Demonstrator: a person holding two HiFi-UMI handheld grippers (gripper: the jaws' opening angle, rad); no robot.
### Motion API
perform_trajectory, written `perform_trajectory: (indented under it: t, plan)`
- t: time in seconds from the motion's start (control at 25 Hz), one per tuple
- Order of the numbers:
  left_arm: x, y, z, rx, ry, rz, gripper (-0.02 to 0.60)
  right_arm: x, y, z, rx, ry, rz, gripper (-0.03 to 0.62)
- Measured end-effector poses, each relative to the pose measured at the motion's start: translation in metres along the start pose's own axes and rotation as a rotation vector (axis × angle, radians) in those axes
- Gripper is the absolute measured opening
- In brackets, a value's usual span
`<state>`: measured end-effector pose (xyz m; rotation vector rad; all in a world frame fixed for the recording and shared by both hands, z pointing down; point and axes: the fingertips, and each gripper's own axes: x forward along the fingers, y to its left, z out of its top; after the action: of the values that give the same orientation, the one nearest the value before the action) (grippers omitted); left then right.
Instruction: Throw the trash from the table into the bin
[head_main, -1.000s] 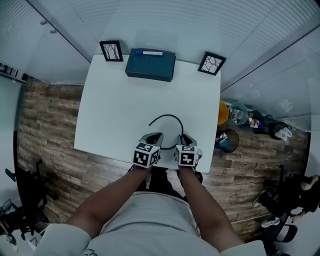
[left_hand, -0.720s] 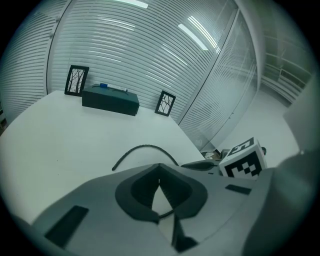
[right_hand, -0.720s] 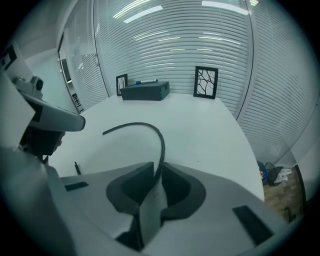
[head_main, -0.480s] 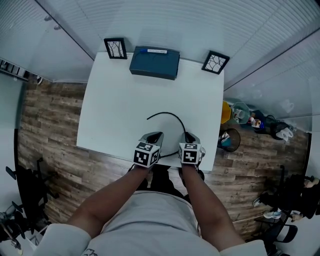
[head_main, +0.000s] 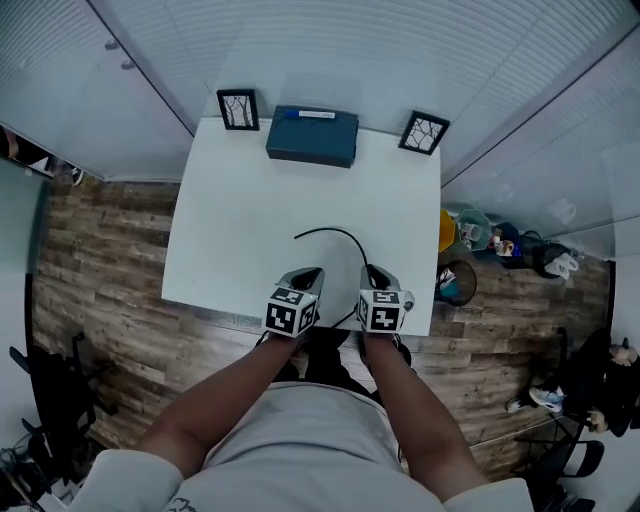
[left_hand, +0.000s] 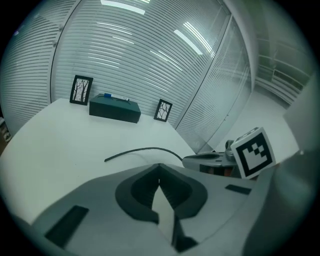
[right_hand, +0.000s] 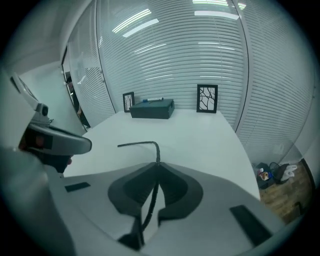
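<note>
Clamping the cable (right_hand: 137, 144), whose far end lies on the bench (head_main: 250, 230), the right gripper (right_hand: 158, 162) has just closed its jaws. The left gripper (left_hand: 159, 165) has its jaws together, empty. The floor bin (head_main: 457, 281) holds bluish litter; 1 closed box (head_main: 312, 137) sits far back.

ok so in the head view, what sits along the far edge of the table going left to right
left picture frame → dark blue box → right picture frame

Head cam top-down; gripper cams low; common: table (head_main: 240, 220)
</note>
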<state>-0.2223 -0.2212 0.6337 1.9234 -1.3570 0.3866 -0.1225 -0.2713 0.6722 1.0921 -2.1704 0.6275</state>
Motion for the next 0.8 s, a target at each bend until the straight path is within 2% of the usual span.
perform_trajectory:
  t: [0.16,0.36,0.8]
  plan:
    - [-0.019,-0.002,0.012,0.018,-0.036,-0.03,-0.003,-0.029,0.02,0.018,-0.004,-0.065,-0.018,0.028]
    - [-0.047,-0.007,0.03,0.077,-0.083,-0.078,-0.003,-0.06,0.039,0.036,0.02,-0.143,-0.064,0.028]
    - [-0.106,-0.011,0.031,0.159,-0.119,-0.159,-0.003,-0.126,0.078,0.052,0.07,-0.278,-0.176,0.028]
